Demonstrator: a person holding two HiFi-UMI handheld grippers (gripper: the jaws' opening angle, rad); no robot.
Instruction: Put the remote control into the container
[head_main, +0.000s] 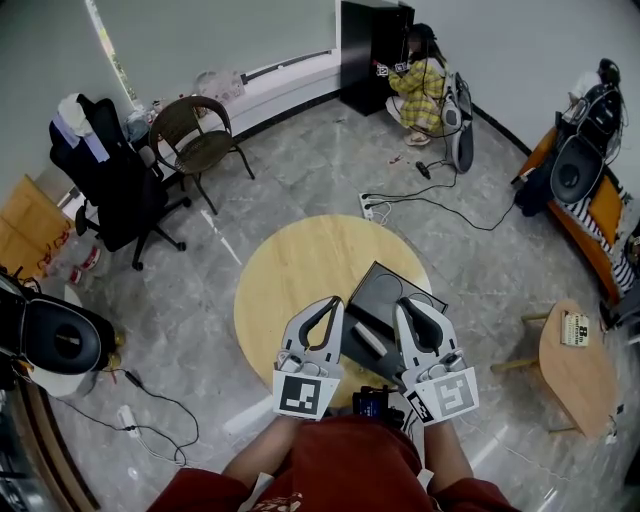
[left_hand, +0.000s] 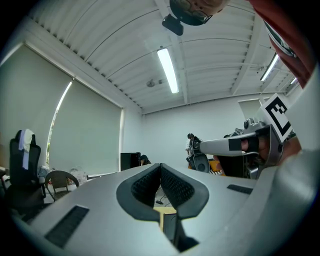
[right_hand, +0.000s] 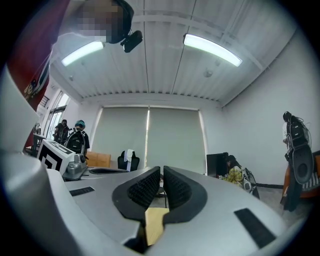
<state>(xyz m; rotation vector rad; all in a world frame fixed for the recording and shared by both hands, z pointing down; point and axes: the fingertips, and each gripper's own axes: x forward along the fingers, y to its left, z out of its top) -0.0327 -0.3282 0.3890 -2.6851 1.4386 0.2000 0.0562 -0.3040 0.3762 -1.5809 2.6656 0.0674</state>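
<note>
Head view has the round wooden table (head_main: 290, 280) in the middle of the frame. On the table's right half, toward the lower edge, sits the dark container (head_main: 392, 292). Below it, in the lower middle, the left gripper (head_main: 334, 301) and right gripper (head_main: 405, 304) are held side by side, clear of everything. The left one's jaws meet at the tip on nothing. The right one's stand a thin slit apart, also empty.

Between the two lies the remote control (head_main: 369, 339), a slim pale bar, slanted, against the container's dark near part. I cannot tell whether it lies inside or only on the near rim. If it is outside, this looks like the approach step, and the next move calls for spreading one gripper's jaws, coming down, and pinching the bar across its narrow width. It looks light, rigid and easy to carry.
</note>
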